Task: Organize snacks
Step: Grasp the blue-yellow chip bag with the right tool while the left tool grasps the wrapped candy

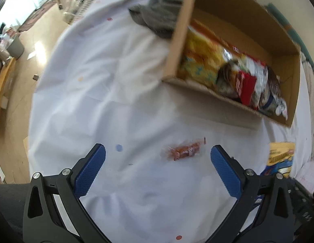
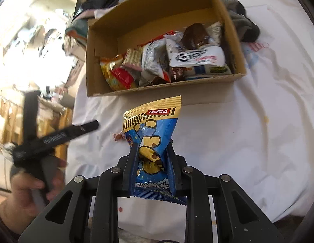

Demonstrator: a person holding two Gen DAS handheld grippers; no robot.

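My right gripper (image 2: 151, 147) is shut on a blue and yellow snack bag (image 2: 151, 133) and holds it upright above the white cloth, just in front of the cardboard box (image 2: 157, 90). The box holds several snack packets (image 2: 167, 60). My left gripper (image 1: 158, 154) is open and empty above the cloth, with a small orange wrapped candy (image 1: 183, 150) lying between its blue pads (image 1: 90, 168). The box (image 1: 177, 40) shows up and to the right in the left wrist view. The blue and yellow bag (image 1: 280, 160) shows at that view's right edge. The left gripper (image 2: 61, 135) appears blurred at the left of the right wrist view.
A white cloth (image 1: 96, 81) covers the table. A grey crumpled cloth (image 1: 157, 16) lies beside the box's far end. The table edge falls off to a wooden floor (image 1: 35, 40) on the left. The candy's end (image 2: 118, 136) peeks out behind the held bag.
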